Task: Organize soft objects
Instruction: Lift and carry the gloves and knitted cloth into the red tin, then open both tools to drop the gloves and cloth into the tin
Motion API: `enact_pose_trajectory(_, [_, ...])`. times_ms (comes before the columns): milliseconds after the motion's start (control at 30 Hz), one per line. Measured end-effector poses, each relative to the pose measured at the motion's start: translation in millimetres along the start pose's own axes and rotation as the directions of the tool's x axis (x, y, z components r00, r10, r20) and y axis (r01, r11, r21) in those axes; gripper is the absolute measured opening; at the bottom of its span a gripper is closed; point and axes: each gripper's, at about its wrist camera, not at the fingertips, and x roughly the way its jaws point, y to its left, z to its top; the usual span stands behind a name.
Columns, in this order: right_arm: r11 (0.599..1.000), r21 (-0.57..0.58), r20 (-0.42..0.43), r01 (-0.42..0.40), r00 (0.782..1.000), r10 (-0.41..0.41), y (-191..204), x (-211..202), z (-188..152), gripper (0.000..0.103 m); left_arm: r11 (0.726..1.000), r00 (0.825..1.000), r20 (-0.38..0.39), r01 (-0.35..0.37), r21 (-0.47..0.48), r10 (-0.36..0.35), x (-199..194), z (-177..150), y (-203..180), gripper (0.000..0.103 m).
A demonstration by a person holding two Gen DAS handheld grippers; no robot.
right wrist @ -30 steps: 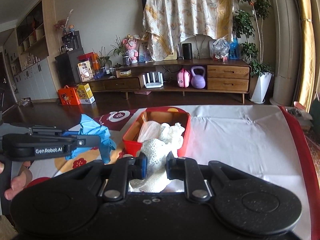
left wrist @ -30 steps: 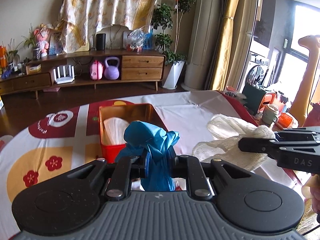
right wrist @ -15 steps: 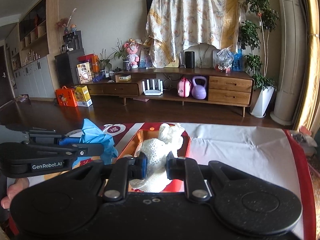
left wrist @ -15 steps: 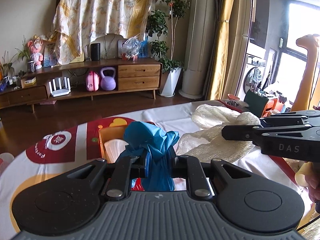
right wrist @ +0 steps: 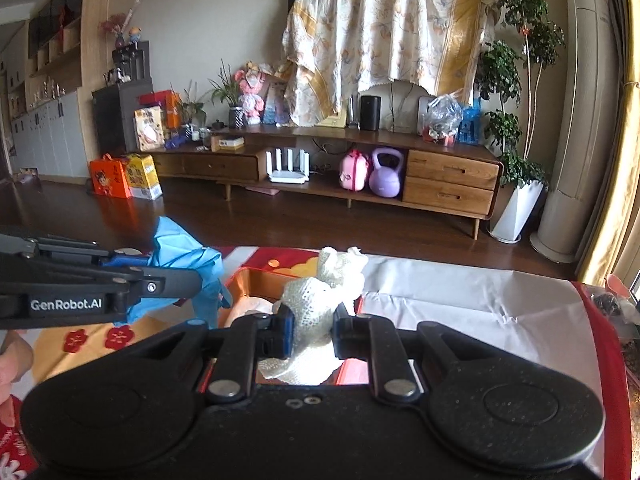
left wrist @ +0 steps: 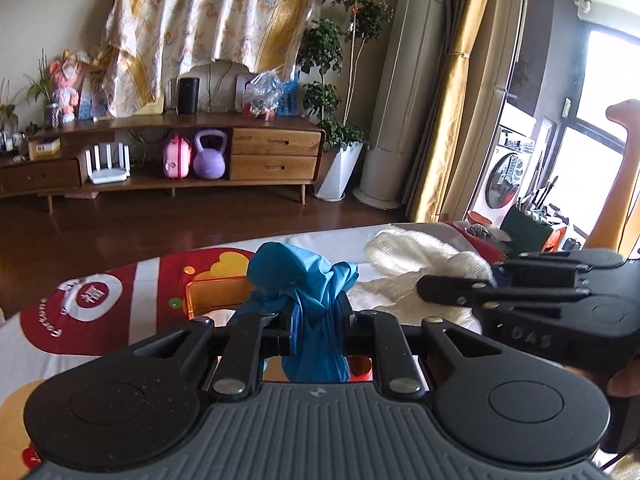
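Right wrist view, "GenRobot.AI" on left gripper (right wrist: 192, 280), jaws clamping blue cloth (right wrist: 180, 248), right gripper (right wrist: 312, 328) clamping white cloth (right wrist: 320, 304).

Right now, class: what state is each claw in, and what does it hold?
Left claw: closed on the blue glove.
Right claw: closed on the white knitted cloth.

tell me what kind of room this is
Most likely a home living room: a low wooden media cabinet along the wall, a potted tree beside it, a purple kettlebell, and long curtains by the window.
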Motion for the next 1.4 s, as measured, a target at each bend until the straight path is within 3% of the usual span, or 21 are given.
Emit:
enact_pose_trajectory(700, [0.999, -0.039, -0.122, -0.029, 0.992, 0.024, 11, 106, -22, 0.017, 0.997, 0.996, -0.083, -0.025, -0.07, 0.019, 99, -12, 44, 0.017])
enact_pose_trajectory(933, [0.998, -0.03, -0.175, -0.048, 0.984, 0.042, 12, 122, -35, 0.02, 0.995, 0.991, -0.133, -0.036, -0.091, 0.024, 122, -21, 54, 0.017])
enact_pose_trajectory(1400, [0.993, -0.084, -0.188, -0.089, 0.98, 0.072, 14, 123, -41, 0.027, 0.995, 0.968, -0.252, -0.043, -0.086, 0.02, 150, -45, 56, 0.017])
